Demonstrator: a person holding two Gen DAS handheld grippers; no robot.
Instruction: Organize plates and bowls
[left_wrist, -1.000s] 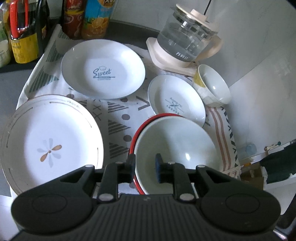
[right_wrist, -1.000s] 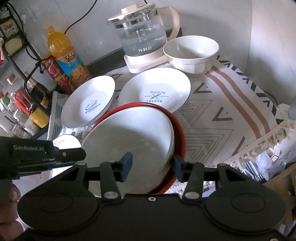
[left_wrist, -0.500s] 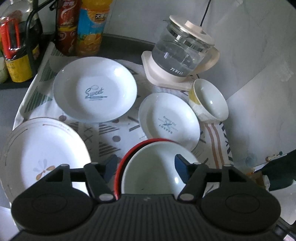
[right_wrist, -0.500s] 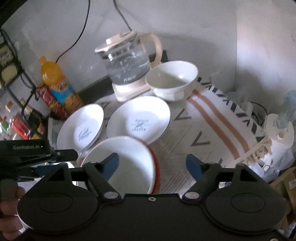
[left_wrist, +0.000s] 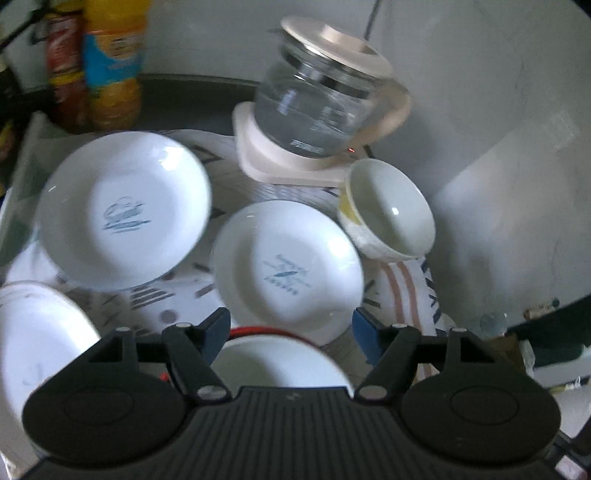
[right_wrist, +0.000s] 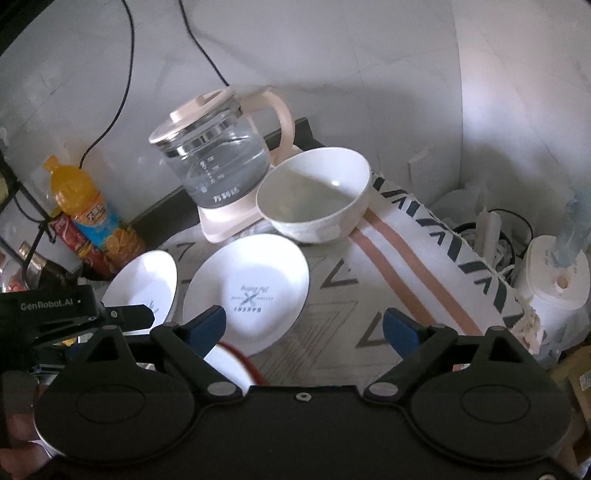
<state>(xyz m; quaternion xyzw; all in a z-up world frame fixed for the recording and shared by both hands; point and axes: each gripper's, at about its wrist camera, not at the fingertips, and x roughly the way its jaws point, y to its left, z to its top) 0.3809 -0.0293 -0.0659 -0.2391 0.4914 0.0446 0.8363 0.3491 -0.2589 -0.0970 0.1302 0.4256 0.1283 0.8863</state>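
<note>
A red-rimmed white bowl (left_wrist: 280, 363) (right_wrist: 227, 363) rests on the patterned cloth (right_wrist: 369, 295), close under both grippers. My left gripper (left_wrist: 291, 328) hangs open above it, and neither pad touches the bowl. My right gripper (right_wrist: 303, 326) has its jaws opening wide, with only cloth and a plate's edge showing between them. Beyond lie the "Bakery" plate (left_wrist: 286, 269) (right_wrist: 247, 291), the "Sweet" plate (left_wrist: 122, 214) and a cream bowl (left_wrist: 391, 210) (right_wrist: 314, 199). A large flat plate (left_wrist: 33, 343) sits at the left edge.
A glass kettle (left_wrist: 321, 103) (right_wrist: 218, 166) on its cream base stands at the back, with its cord running up the wall. Drink bottles (left_wrist: 110, 62) (right_wrist: 88, 210) line the back left. A white dispenser (right_wrist: 550, 280) and cables crowd the right corner. The left gripper's black housing (right_wrist: 48, 306) shows at the left.
Both grippers went from nearly shut at the red-rimmed bowl's rim to wide open and drew back. The bowl has slid low in both views; the plates behind show more fully.
</note>
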